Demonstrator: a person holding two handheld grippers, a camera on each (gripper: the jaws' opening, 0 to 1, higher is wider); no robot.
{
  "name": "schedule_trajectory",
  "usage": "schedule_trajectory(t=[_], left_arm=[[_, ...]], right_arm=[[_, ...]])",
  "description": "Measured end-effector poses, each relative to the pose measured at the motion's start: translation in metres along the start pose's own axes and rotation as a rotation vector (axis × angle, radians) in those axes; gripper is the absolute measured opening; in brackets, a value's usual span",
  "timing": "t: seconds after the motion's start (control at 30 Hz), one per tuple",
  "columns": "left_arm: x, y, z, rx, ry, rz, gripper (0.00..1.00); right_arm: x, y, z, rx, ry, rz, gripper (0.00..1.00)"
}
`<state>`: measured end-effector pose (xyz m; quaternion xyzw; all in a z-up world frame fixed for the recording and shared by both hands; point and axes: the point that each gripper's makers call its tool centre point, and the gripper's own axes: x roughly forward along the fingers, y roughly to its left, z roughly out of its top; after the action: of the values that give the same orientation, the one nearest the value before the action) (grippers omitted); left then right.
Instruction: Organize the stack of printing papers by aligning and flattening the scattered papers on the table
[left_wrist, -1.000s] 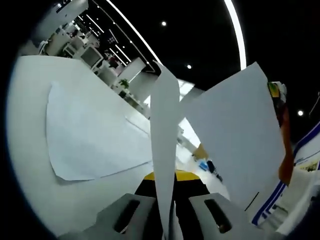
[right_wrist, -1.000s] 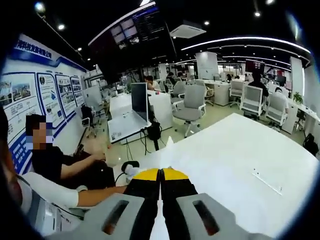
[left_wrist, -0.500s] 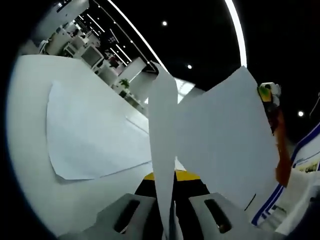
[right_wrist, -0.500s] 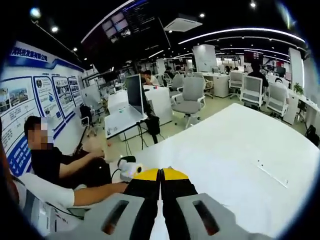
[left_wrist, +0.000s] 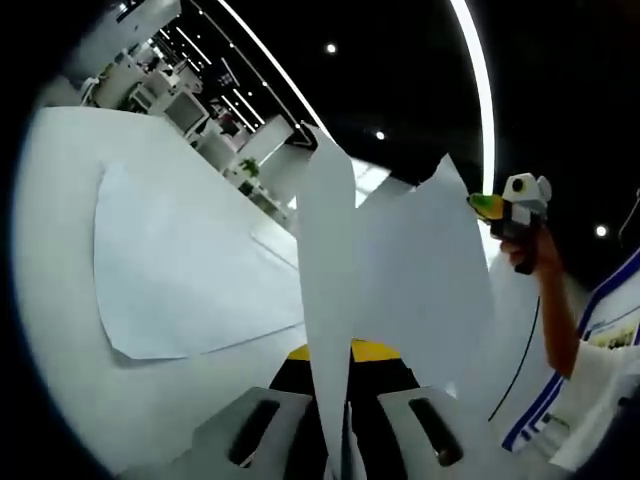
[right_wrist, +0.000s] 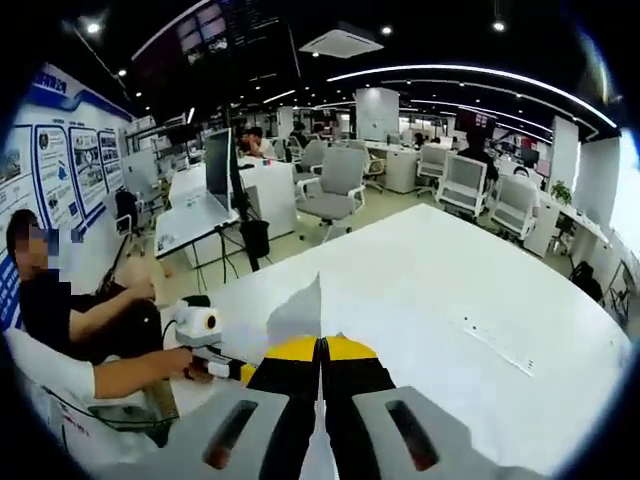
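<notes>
Both the left gripper (left_wrist: 338, 400) and right gripper (right_wrist: 321, 400) are clenched on lifted paper (left_wrist: 400, 290), apparently to square it, while another sheet (left_wrist: 190, 270) lies on the counter (right_wrist: 480, 290).

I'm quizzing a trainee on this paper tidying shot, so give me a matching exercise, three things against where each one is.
Things:
1. sheet
2. held paper
3. right gripper

Places:
A. pinched upright between the left gripper jaws
B. lying flat on the white table
C. raised at the far edge of the held paper

Pairs: 1-B, 2-A, 3-C
</notes>
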<state>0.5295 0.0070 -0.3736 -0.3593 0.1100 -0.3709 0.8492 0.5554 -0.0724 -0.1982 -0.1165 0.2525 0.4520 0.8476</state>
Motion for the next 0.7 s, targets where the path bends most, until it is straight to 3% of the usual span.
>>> schedule_trajectory(t=[0.17,0.7], left_arm=[[0.0,-0.001,-0.001,-0.005,-0.002,-0.002,0.06],[-0.001,-0.002,0.006,-0.046,-0.027,-0.037,0.07]], right_arm=[[0.009,-0.011,-0.013,-0.014,0.011,-0.053,0.0],[0.018,-0.08,-0.025,0.201,-0.033,-0.16,0.0]])
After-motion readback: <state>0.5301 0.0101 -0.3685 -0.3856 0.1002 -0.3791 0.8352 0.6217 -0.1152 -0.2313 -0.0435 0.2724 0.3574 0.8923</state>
